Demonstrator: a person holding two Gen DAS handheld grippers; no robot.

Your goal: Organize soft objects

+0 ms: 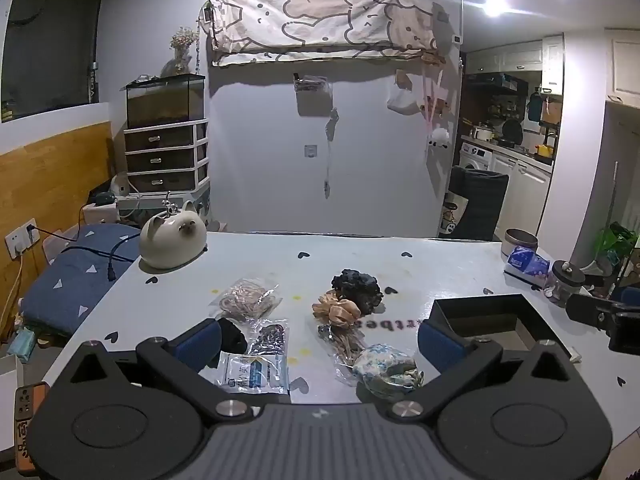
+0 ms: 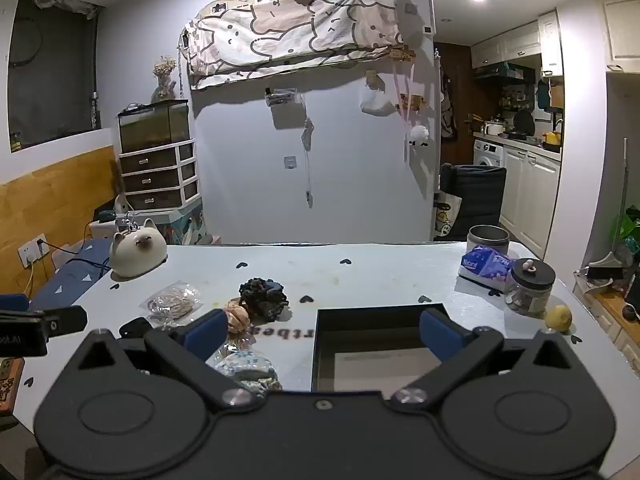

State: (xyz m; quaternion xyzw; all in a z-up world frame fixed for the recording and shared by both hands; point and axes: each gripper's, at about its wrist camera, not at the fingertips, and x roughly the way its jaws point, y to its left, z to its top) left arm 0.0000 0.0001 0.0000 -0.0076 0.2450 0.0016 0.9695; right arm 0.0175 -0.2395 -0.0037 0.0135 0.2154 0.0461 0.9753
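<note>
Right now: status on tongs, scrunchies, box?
Both tongs open, left, right. Scrunchies loose on table. Black box unobstructed.

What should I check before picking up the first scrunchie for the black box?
1. Left gripper open, nothing between its fingers: ok.
2. Right gripper open, empty: ok.
3. Open black rectangular box upright on the white table, opening unobstructed: ok.
4. Dark ruffled scrunchie, peach satin scrunchie and blue floral scrunchie uncovered: ok.
5. Dark and peach scrunchies separated: not ok, they touch.
6. Box contents: cannot tell.
</note>
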